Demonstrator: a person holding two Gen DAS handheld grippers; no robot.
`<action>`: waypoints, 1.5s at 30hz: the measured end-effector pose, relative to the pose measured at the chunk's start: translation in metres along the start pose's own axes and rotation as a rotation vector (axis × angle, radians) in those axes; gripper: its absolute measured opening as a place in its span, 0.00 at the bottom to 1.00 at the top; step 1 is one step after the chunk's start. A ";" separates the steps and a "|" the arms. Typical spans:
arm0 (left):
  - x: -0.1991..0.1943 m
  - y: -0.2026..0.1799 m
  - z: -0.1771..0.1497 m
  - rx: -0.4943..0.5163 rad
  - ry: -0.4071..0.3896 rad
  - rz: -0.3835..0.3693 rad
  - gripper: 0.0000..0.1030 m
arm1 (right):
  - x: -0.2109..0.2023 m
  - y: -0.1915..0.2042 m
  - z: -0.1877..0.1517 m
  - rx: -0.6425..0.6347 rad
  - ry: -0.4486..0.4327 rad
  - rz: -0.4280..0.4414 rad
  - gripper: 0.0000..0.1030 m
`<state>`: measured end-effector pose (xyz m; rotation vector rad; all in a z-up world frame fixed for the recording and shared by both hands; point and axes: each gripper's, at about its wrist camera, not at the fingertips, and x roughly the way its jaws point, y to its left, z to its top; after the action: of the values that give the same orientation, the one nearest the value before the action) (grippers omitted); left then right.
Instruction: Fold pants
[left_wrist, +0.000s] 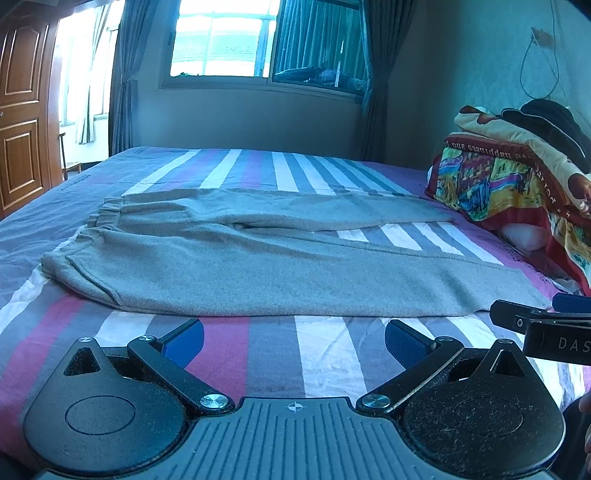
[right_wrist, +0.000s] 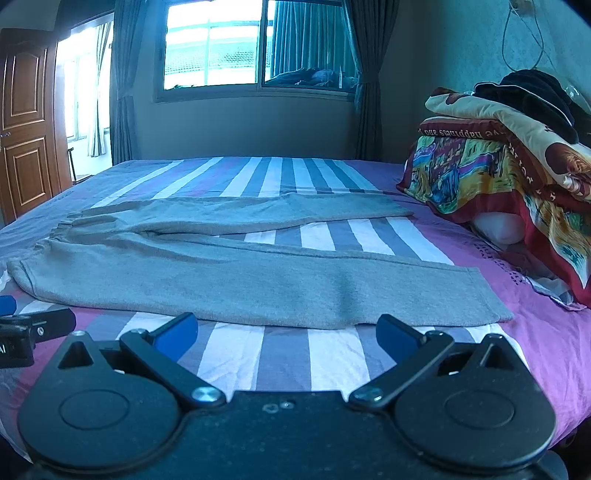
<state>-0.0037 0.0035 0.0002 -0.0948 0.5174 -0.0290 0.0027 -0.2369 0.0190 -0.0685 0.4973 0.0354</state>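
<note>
pants (left_wrist: 236, 273) are spread flat on the bed (left_wrist: 325, 350), legs apart; left tool (left_wrist: 293, 341) and right tool (right_wrist: 286, 332) are held open, empty; bedsheet could be pinched along with thin hem

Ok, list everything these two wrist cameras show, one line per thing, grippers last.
pants: one pair, grey, laid flat across the bed, waistband to the left, legs spread apart toward the right.
bed sheet: one, striped purple, white, grey and pink, covering the bed.
folded blanket: one, multicoloured with red border, stacked at the bed's right side.
dark garment: one, black, on top of the blanket.
pillow: one, white, partly under the blanket.
window: one, bright, on the far wall.
curtains: dark, beside the window.
door: one, brown wood, far left.
left gripper: black with blue pads, open, near the pants' near edge.
right gripper: same, open, near the cuff end.
</note>
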 end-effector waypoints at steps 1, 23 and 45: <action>0.000 0.000 0.000 0.002 0.001 0.000 1.00 | 0.000 0.000 0.000 0.001 0.000 0.000 1.00; -0.002 -0.005 0.002 0.020 -0.003 0.007 1.00 | 0.000 -0.002 0.000 0.017 -0.016 0.007 1.00; -0.002 -0.007 0.003 0.025 -0.003 0.006 1.00 | 0.000 0.001 0.001 0.015 -0.022 0.014 1.00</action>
<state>-0.0036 -0.0029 0.0048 -0.0686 0.5139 -0.0299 0.0029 -0.2354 0.0194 -0.0503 0.4758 0.0464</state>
